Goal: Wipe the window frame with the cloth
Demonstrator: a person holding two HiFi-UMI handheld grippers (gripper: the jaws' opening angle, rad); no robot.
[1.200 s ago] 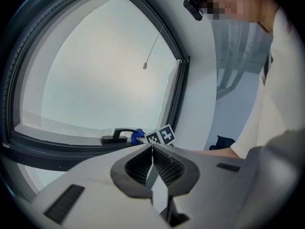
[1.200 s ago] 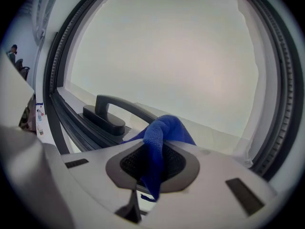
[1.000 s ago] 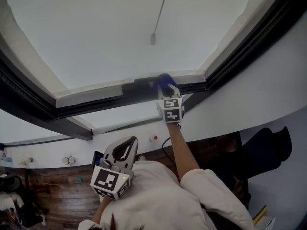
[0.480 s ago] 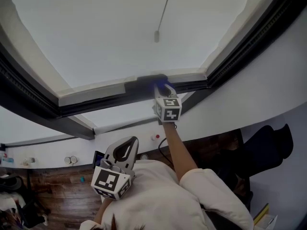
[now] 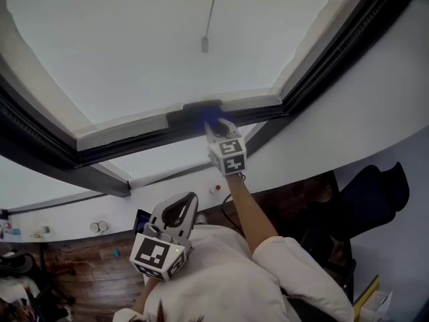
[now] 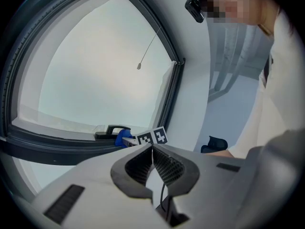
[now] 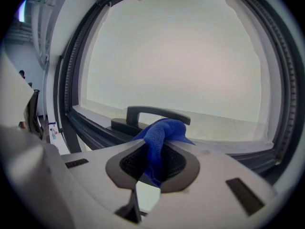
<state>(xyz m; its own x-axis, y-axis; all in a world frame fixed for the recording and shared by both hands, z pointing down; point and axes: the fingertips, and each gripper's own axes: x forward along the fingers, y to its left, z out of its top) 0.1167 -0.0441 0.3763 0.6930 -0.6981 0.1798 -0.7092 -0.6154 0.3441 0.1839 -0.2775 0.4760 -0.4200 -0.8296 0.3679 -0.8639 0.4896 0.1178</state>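
Note:
A blue cloth (image 7: 161, 136) is pinched between the jaws of my right gripper (image 7: 155, 149), which is shut on it. In the head view that gripper (image 5: 216, 127) is raised to the dark window frame (image 5: 134, 139), with the cloth (image 5: 212, 122) just below the black window handle (image 5: 196, 111). The handle (image 7: 157, 113) lies right behind the cloth in the right gripper view. My left gripper (image 5: 175, 210) hangs low near the person's chest, apart from the window, its jaws closed together with nothing between them. From the left gripper view the cloth (image 6: 121, 138) and handle (image 6: 110, 130) show far off.
A pull cord with a small weight (image 5: 205, 43) hangs in front of the pane. The white sill (image 5: 167, 159) runs under the frame. Below are a wooden floor (image 5: 87, 280), a dark chair (image 5: 372, 193) at the right, and small items along the wall (image 5: 40, 231).
My right gripper with the cloth has slid left along the frame, from right of the handle to just under it. The left gripper has stayed low.

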